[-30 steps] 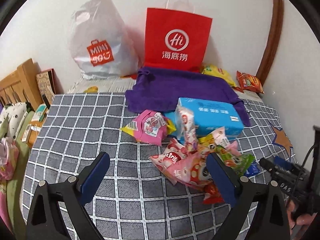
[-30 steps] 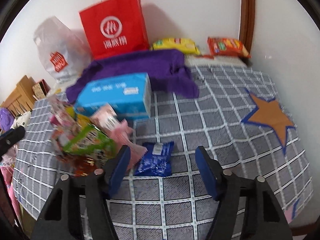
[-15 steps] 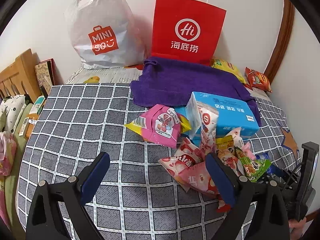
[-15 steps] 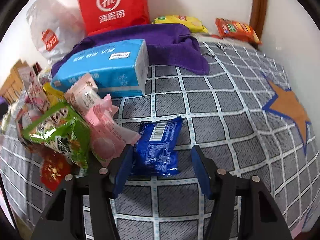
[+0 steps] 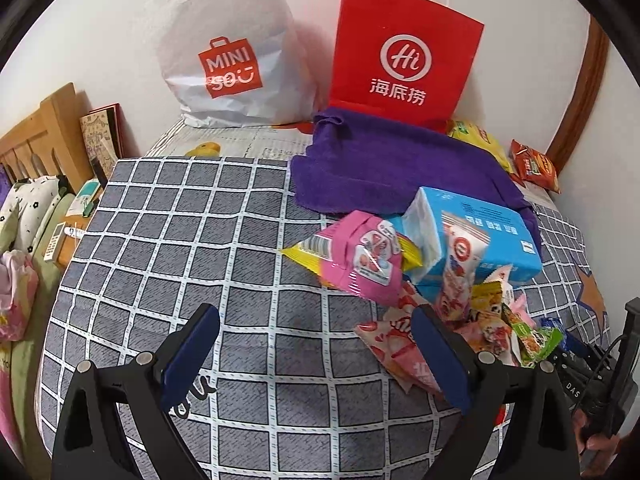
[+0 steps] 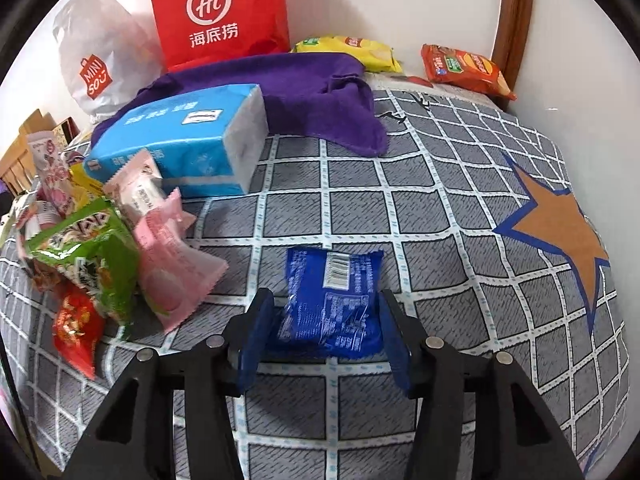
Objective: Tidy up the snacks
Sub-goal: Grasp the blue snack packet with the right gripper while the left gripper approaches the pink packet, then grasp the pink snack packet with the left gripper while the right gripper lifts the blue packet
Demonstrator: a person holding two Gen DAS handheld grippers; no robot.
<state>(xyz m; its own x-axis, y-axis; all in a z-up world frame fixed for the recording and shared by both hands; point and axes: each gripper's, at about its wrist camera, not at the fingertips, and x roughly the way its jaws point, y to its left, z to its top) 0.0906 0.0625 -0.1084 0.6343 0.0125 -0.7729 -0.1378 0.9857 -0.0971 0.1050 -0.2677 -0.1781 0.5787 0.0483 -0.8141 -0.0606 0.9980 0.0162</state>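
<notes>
Right gripper (image 6: 326, 334) sits low in its frame, fingers spread to either side of the blue snack packet (image 6: 332, 304), which lies flat on the checked bedspread (image 6: 440, 216); contact cannot be told. Right of the packet the bedspread lies bare toward the orange star (image 6: 560, 236); left, the snack pile (image 6: 100, 240) crowds close, the blue tissue pack (image 6: 180, 140) behind it. Left gripper (image 5: 316, 354) hangs spread wide over bare checks at lower centre, holding nothing, its right finger (image 5: 440, 360) overlapping the pile's edge.
</notes>
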